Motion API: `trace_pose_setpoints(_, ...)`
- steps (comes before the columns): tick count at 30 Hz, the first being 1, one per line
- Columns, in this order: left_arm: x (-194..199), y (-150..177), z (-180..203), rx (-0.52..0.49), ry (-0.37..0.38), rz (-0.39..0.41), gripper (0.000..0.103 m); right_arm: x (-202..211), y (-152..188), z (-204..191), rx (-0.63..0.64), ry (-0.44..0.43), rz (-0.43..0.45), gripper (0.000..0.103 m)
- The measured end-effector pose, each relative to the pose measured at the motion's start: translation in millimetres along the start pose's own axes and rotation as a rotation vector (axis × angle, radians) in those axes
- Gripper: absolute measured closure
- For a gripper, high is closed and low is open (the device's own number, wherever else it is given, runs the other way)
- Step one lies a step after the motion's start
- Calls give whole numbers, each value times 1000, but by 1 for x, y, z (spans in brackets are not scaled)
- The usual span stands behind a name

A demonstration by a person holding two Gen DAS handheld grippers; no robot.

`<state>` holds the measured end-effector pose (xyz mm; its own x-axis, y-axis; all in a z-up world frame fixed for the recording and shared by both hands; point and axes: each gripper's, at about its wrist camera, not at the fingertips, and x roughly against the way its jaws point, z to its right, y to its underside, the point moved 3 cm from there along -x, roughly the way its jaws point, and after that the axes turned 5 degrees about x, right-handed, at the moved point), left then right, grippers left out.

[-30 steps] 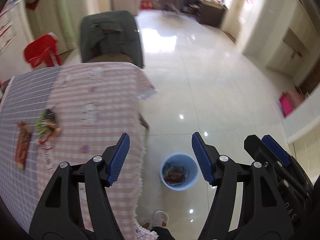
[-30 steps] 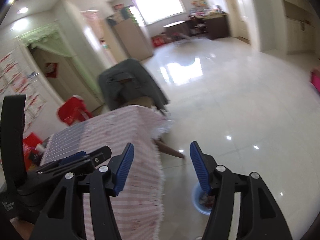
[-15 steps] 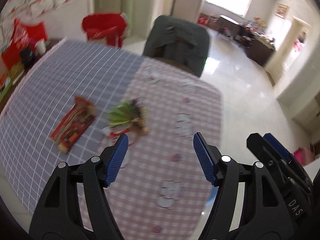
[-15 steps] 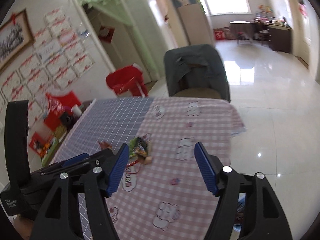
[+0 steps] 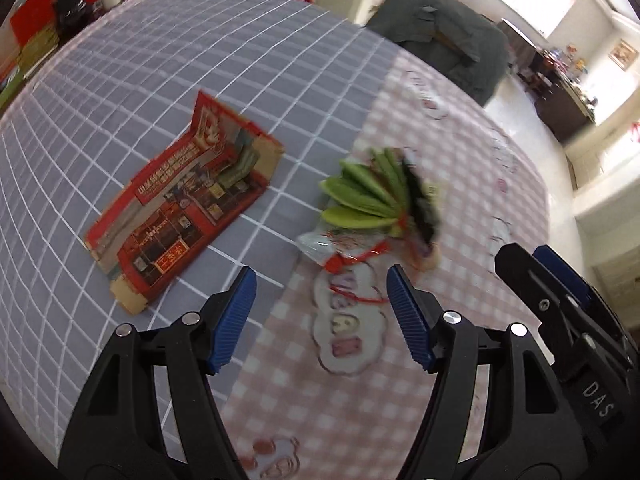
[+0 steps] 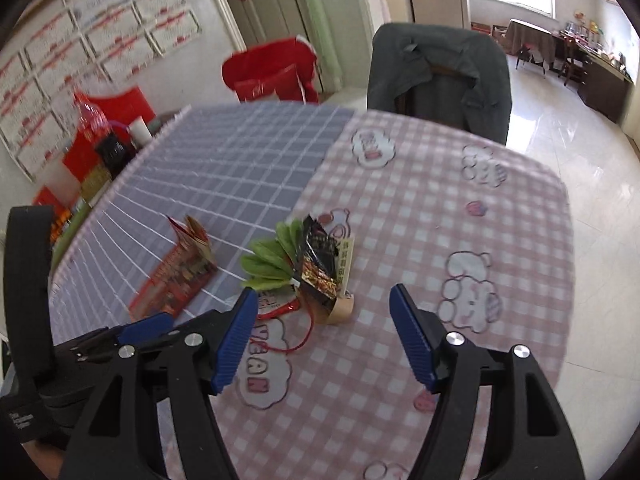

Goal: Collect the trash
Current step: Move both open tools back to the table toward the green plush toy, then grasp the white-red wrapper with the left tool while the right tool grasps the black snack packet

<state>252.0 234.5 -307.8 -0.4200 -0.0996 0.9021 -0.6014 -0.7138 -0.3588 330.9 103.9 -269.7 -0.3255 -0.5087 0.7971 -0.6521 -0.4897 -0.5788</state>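
Both pairs of jaws stand wide apart with nothing between them; those of my right gripper (image 6: 322,334) have just been opening, and my left gripper (image 5: 322,316) is spread about as wide. Neither has hold of anything. Both hang over the near, pink-checked half of the tablecloth (image 6: 460,200), tilted down toward it.

Just beyond my fingertips lies the trash: a loose cluster with a green fanned wrapper (image 5: 368,196), a dark snack packet (image 6: 318,262) leaning against it, and a clear wrapper with red print (image 5: 336,246) at its near edge. A flattened red carton (image 5: 184,212) lies apart from them on the grey grid half.

I judge the step to be the approach, before any pickup. Next I should bring one gripper down over a single piece, pads either side of it, and close. The wrappers are thin and overlap, so I may catch two or pinch cloth. Farther off, a chair draped with a grey jacket (image 6: 440,76) stands at the table's far side.
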Motion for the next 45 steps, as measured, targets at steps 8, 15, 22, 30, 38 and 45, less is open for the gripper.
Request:
trace_pose_setpoints(8, -45, -2, -12, 36, -1, -4, 37, -51, 7, 13, -3, 23, -40, 36)
trace_pose_setpoints(15, -50, -7, -5, 19, -13, 75, 41, -64, 5, 22, -1, 16, 1, 38)
trace_pose_setpoints(22, -53, -5, 11, -74, 0, 108, 68, -71, 7, 26, -1, 31, 10, 38)
trace_pose_setpoints(30, -32, -2, -1, -64, 42, 133, 79, -76, 5, 11, 91, 64, 45, 38)
trace_pose_setpoints(38, -20, 0, -25, -38, -10, 146, 79, -89, 4, -7, 173, 106, 89, 39)
trace_pose_setpoints(45, -12, 1, -37, -7, -21, 147, 79, -82, 0, -7, 142, 31, 72, 95)
